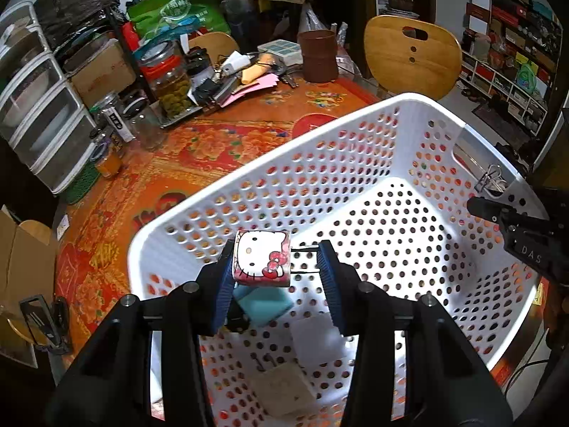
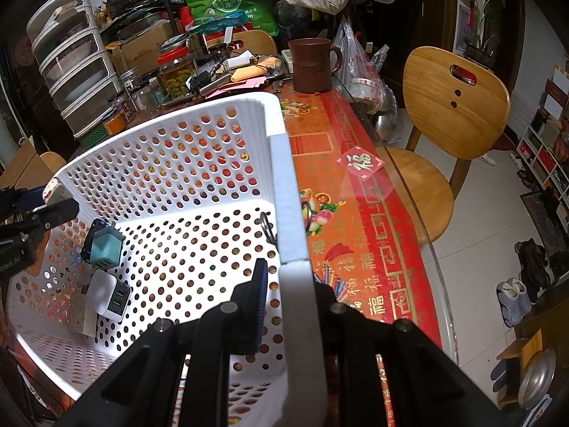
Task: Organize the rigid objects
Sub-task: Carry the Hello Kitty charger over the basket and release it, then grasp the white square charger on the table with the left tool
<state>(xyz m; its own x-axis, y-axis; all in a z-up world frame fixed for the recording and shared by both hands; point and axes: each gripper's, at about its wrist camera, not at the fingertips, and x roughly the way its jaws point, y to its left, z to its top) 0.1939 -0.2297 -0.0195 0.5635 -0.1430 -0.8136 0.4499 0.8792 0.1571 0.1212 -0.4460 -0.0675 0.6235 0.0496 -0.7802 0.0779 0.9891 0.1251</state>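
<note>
White perforated basket [image 1: 409, 106] on floral tablecloth [image 1: 213, 149], rim clenched by right gripper [image 2: 284, 302] at five o'clock. Left gripper [image 1: 275, 277] grasping Hello Kitty charger [image 1: 261, 259] over basket centre, prongs toward three o'clock. Risk: early release, bouncing onto teal charger [image 1: 263, 306] beneath.

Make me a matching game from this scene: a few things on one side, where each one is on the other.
Things:
1. Hello Kitty charger
2. teal charger
3. brown mug
4. basket wall

Places:
A. lying inside the basket
B. clamped by the right gripper
C. between the left gripper jaws
D. standing on the table

Pairs: 1-C, 2-A, 3-D, 4-B
</note>
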